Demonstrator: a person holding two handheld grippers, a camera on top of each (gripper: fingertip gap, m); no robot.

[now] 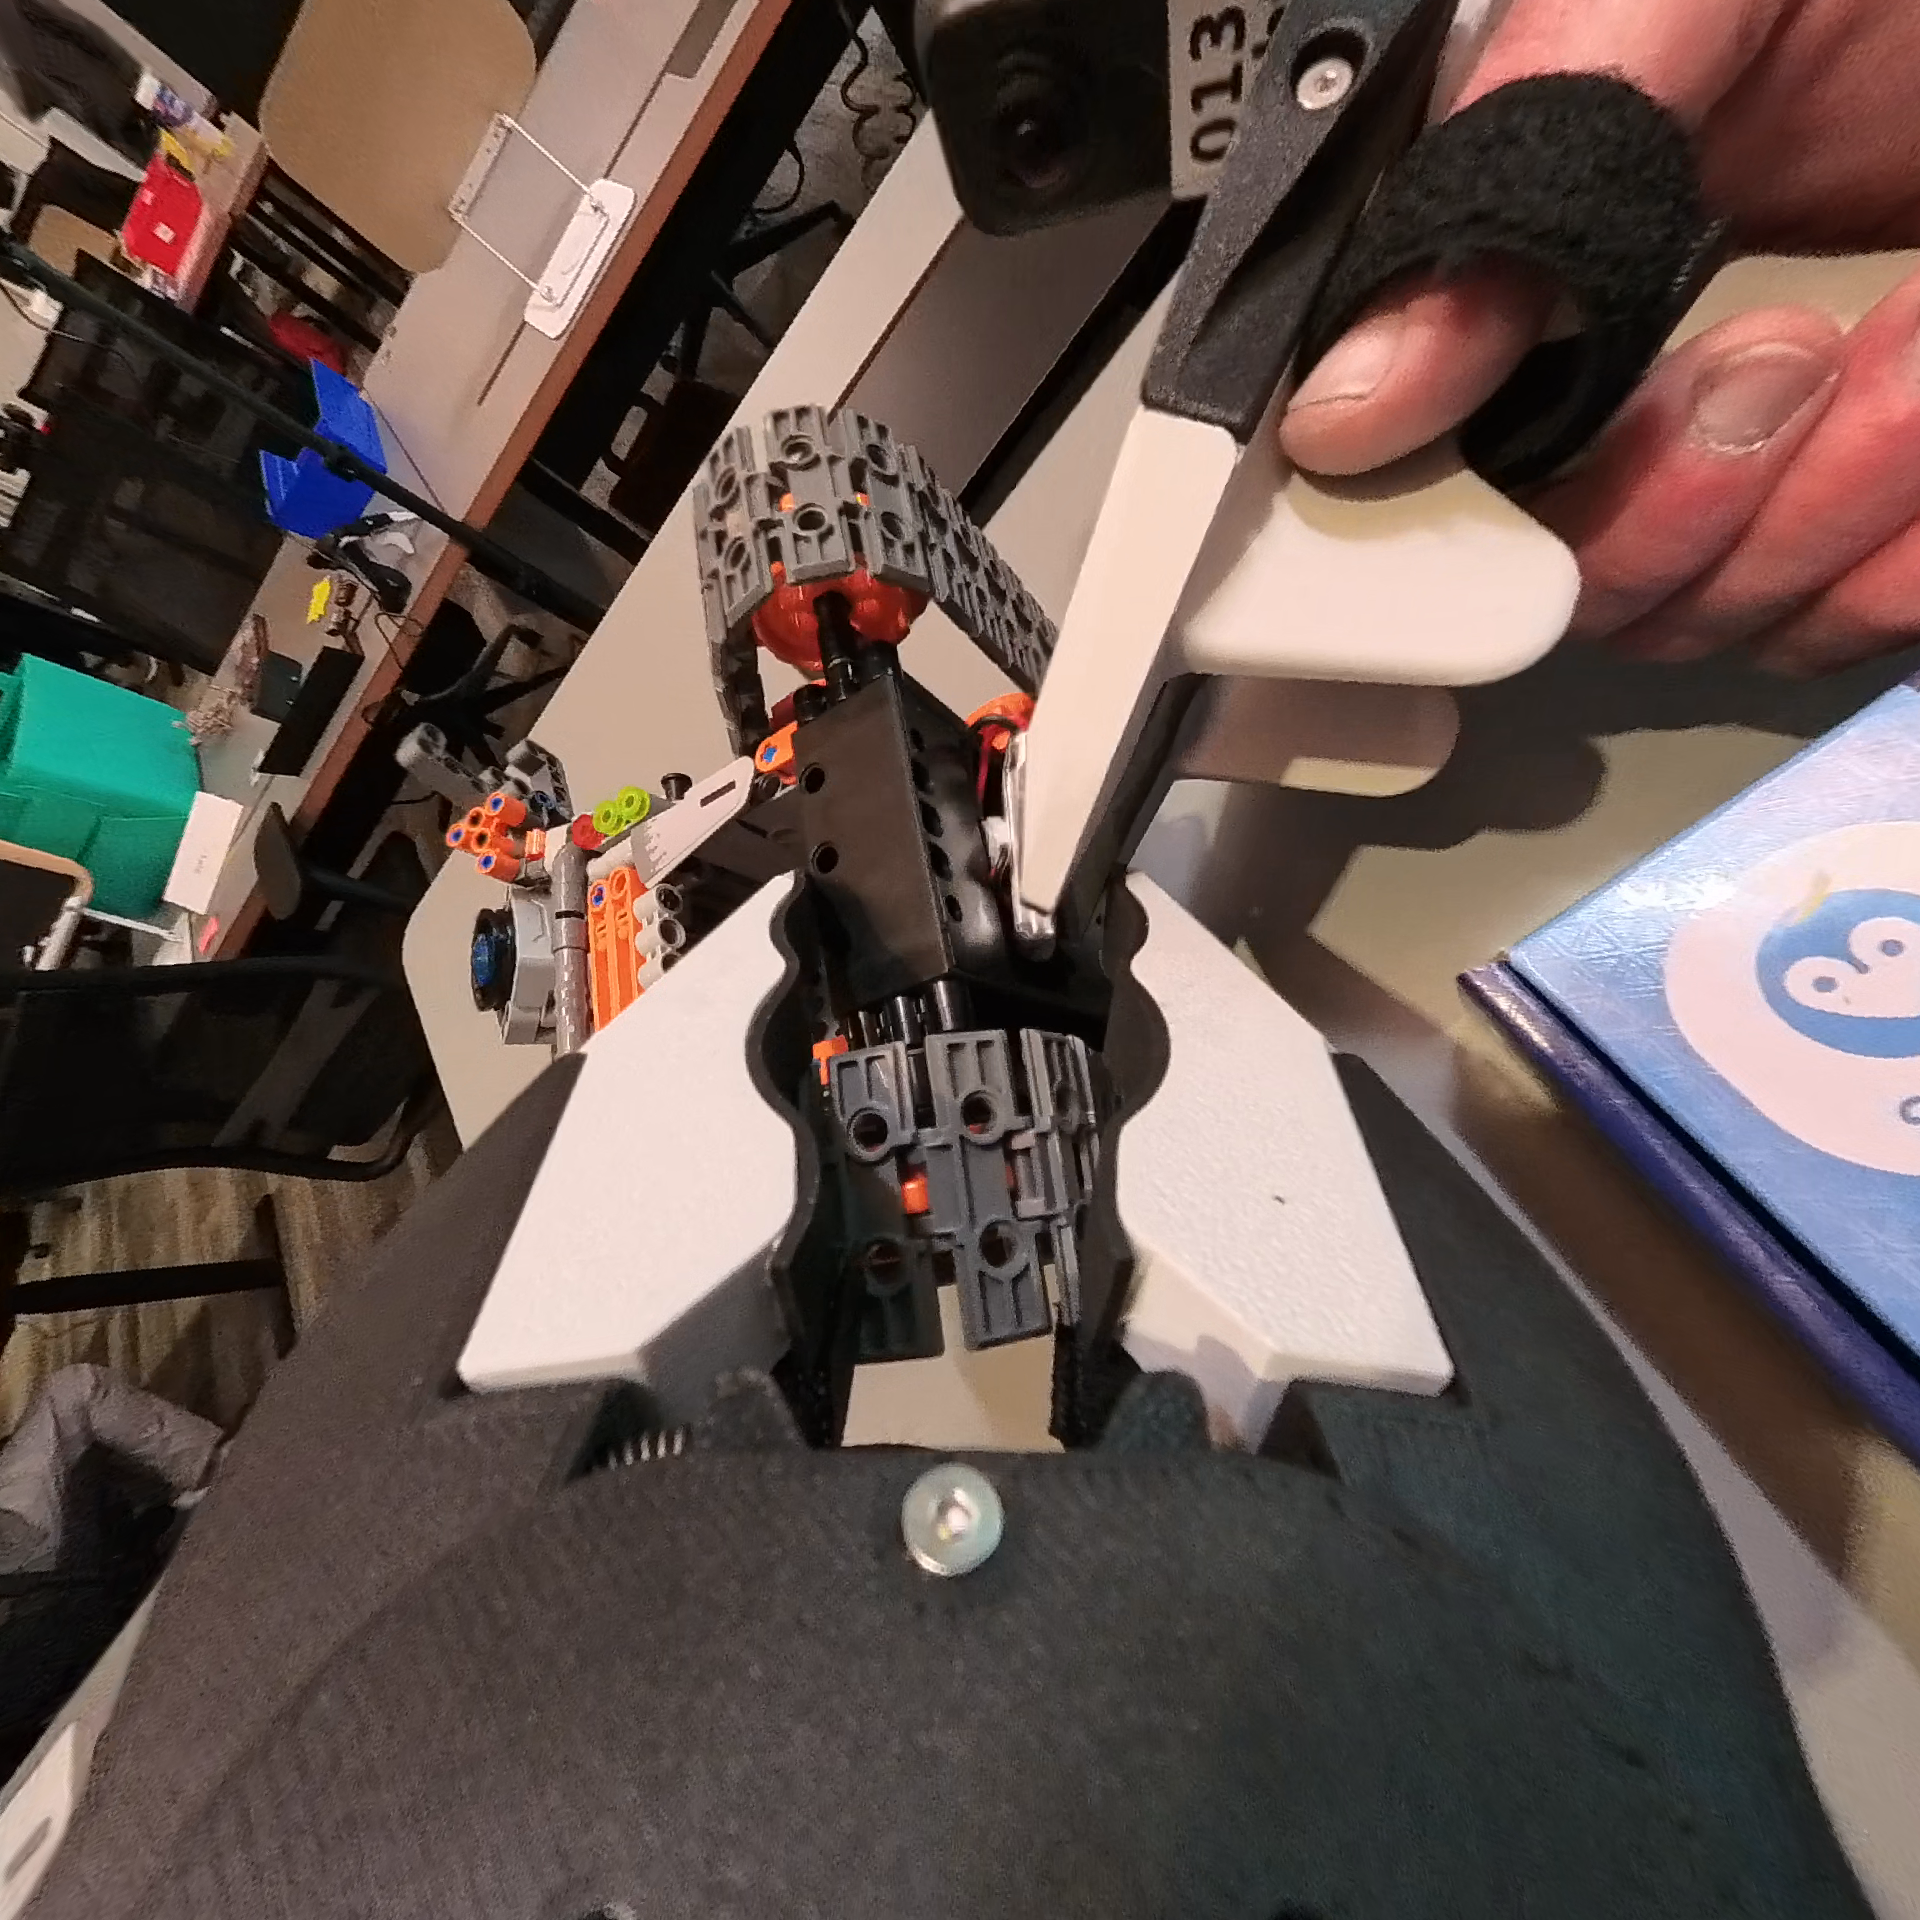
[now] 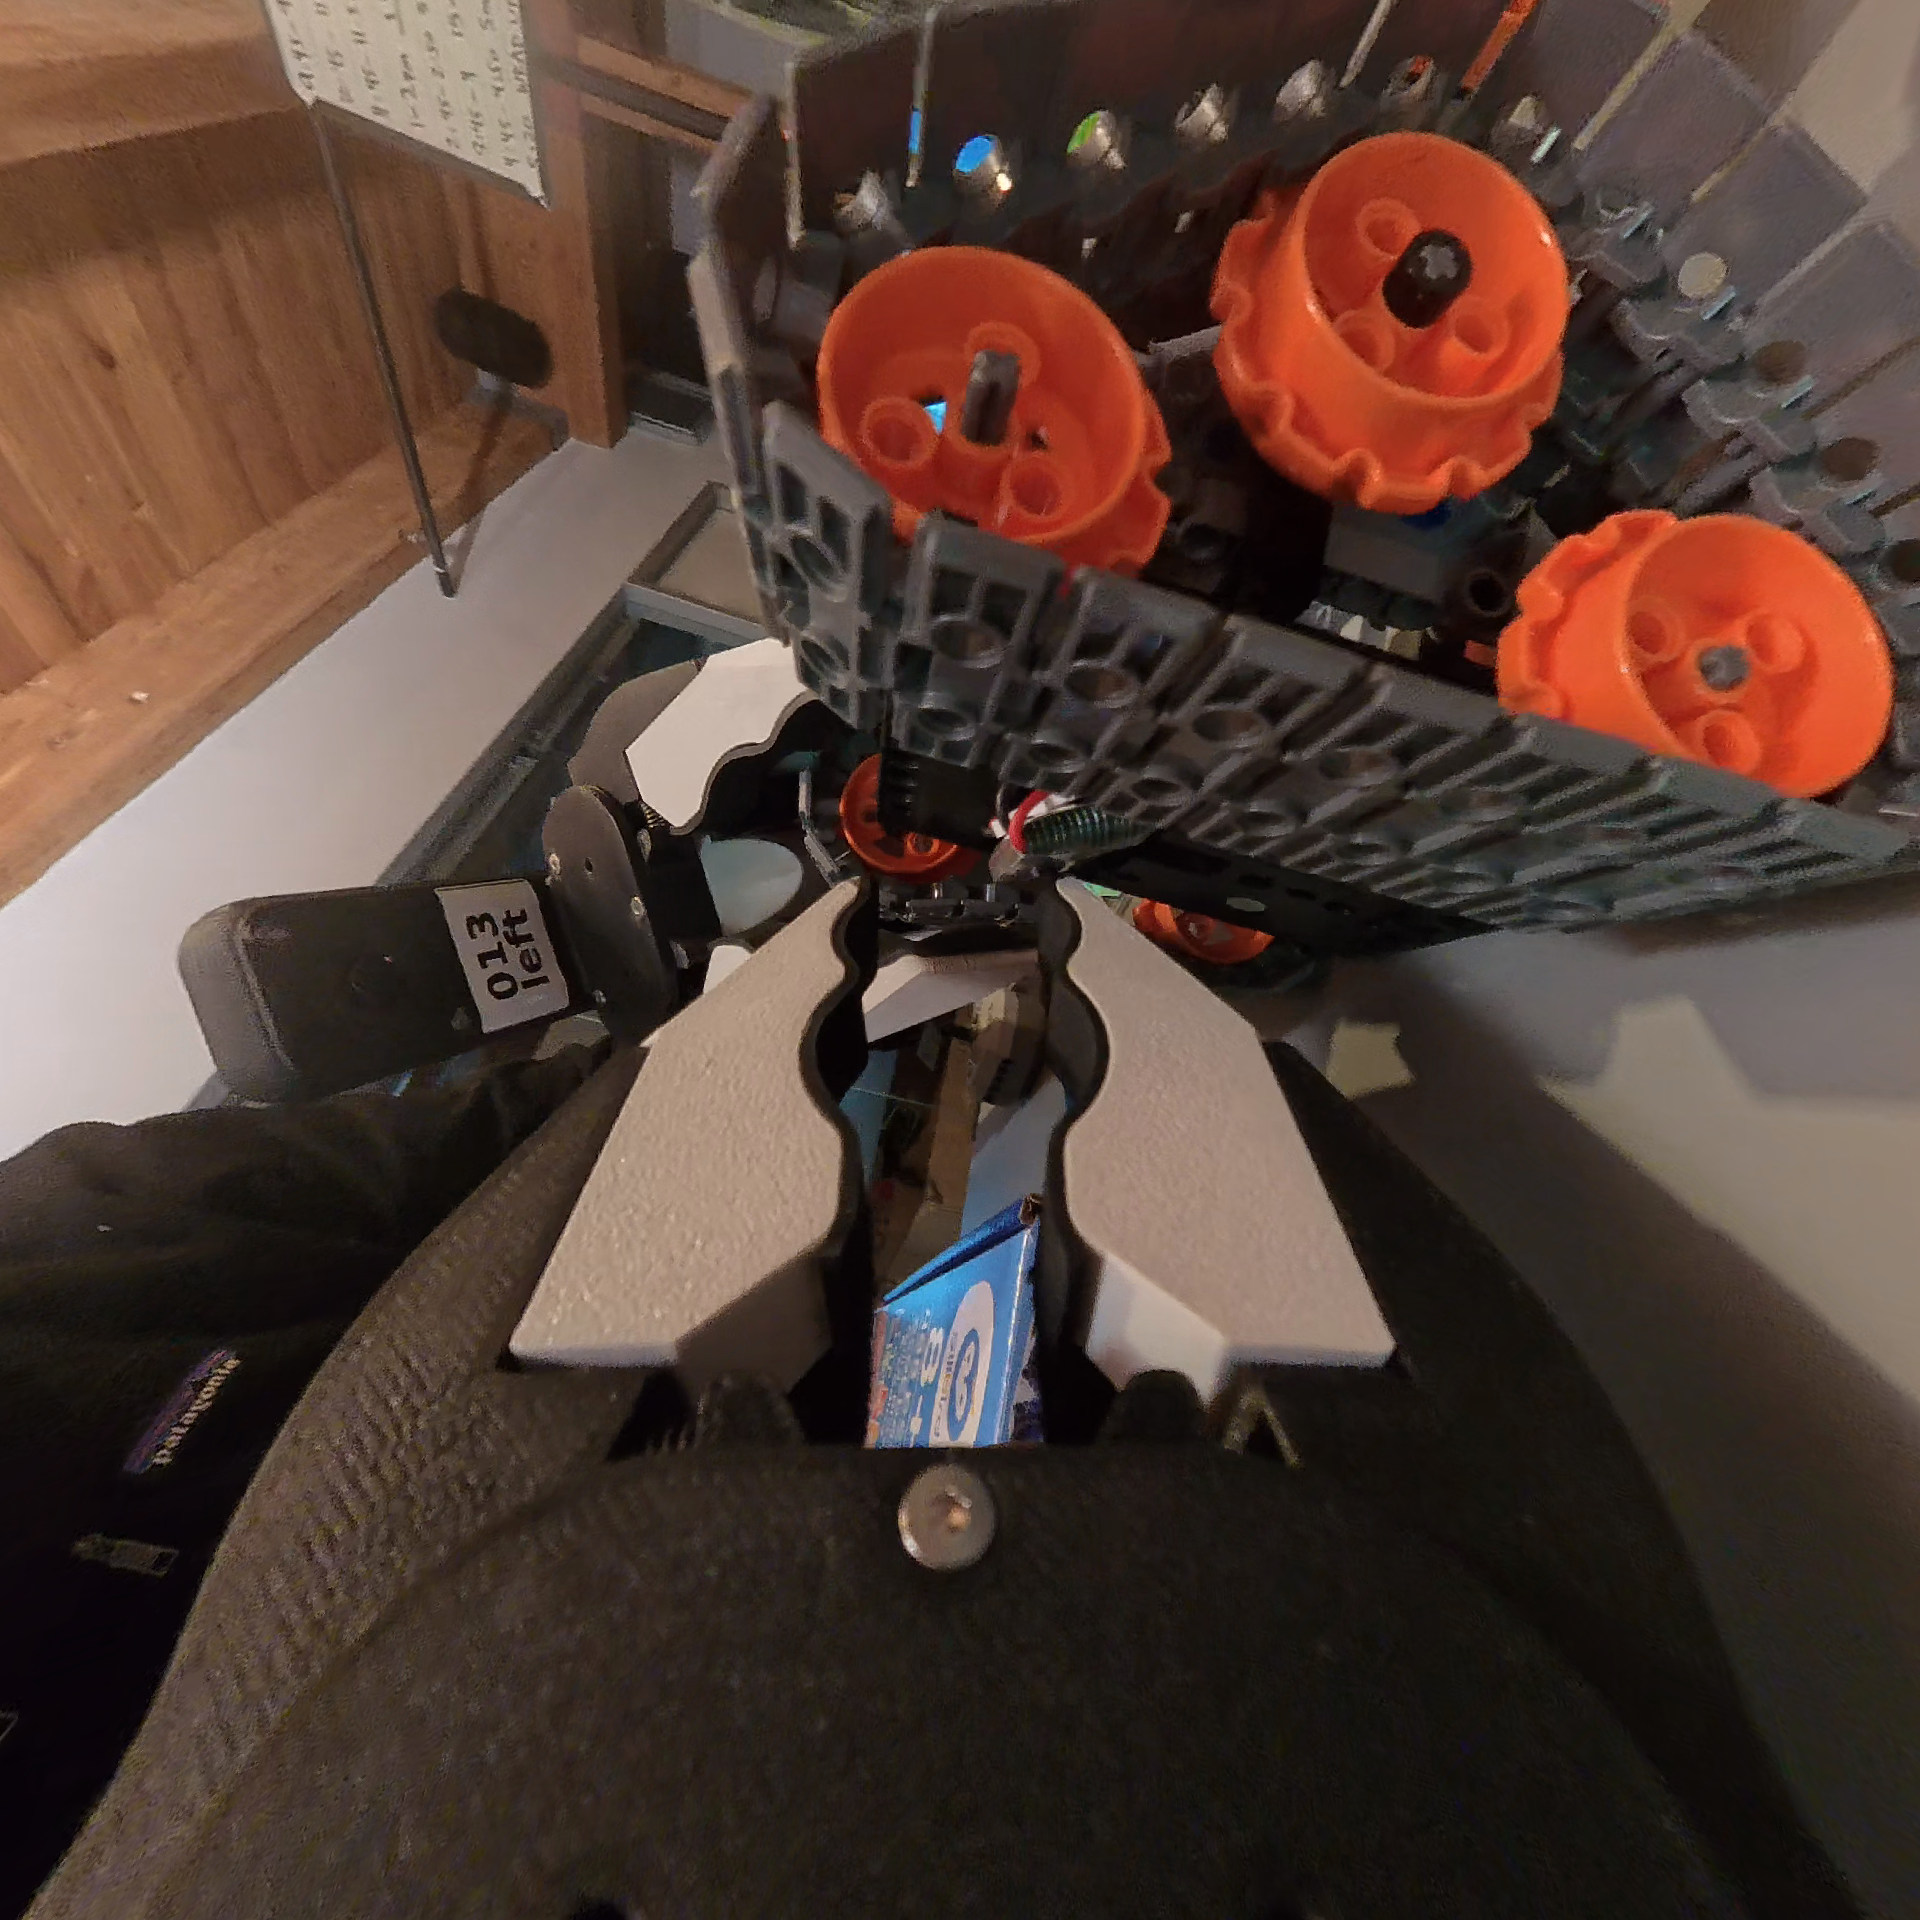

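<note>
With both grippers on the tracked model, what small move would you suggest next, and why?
Probably steady the left gripper, since it clamps the tracked model by one end, while the right gripper nudges its fingertips inward; they only pinch a small part beneath the grey track.

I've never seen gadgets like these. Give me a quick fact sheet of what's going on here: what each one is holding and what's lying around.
Left gripper: fingers shut on the tracked toy vehicle, at its black body and grey tread.
Right gripper: fingers nearly together at the vehicle's underside by a small spring; whether they grip it is unclear.
Vehicle: grey tracks, orange wheels, held above the table.
Person: hand on the right gripper.
Nearby: blue box on the table; green bin and blue bin behind.
</note>
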